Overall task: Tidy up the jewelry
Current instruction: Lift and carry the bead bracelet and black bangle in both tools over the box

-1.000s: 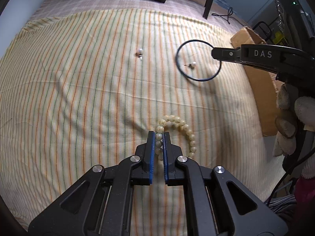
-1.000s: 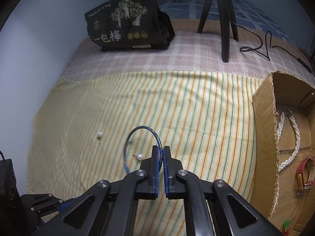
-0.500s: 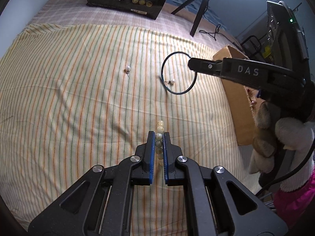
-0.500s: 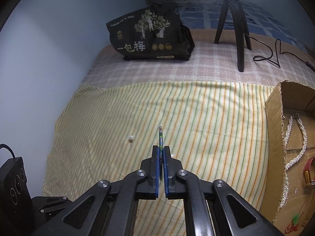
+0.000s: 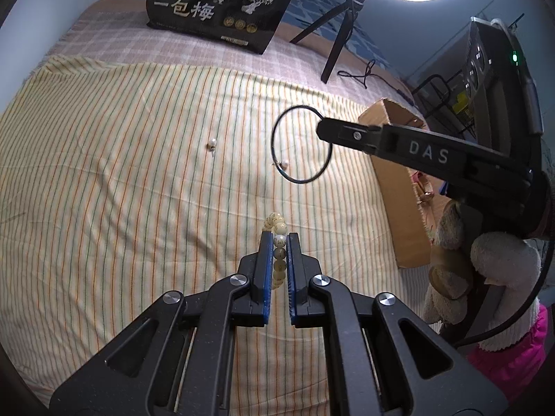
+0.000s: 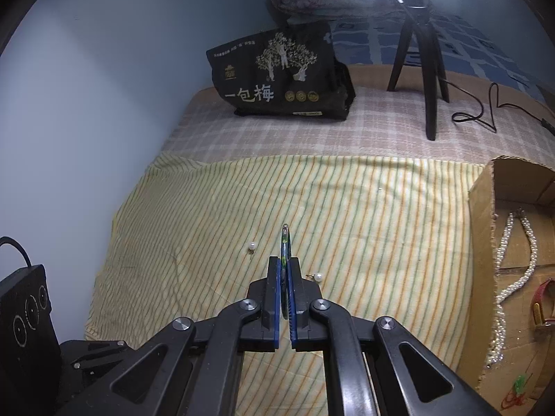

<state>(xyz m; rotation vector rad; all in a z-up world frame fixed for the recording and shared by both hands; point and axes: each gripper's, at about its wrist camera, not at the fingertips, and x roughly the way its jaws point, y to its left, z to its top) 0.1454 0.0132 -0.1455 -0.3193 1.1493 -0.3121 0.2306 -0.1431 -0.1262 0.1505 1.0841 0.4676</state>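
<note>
- left gripper (image 5: 279, 242) pinching the cream bead bracelet (image 5: 277, 239) above the striped cloth (image 5: 121, 173)
- right gripper (image 6: 285, 267) clamped on the dark thin bangle (image 5: 301, 145) (edge-on in its own view), near the cardboard box (image 5: 399, 187)

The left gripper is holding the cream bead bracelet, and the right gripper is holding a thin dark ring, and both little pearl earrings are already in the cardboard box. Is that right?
Not quite. The two little pearl earrings lie on the striped yellow cloth, not in the cardboard box; the right wrist view shows it. The rest holds: the left gripper grips the cream bead bracelet, and the right gripper grips the thin dark ring.
</note>
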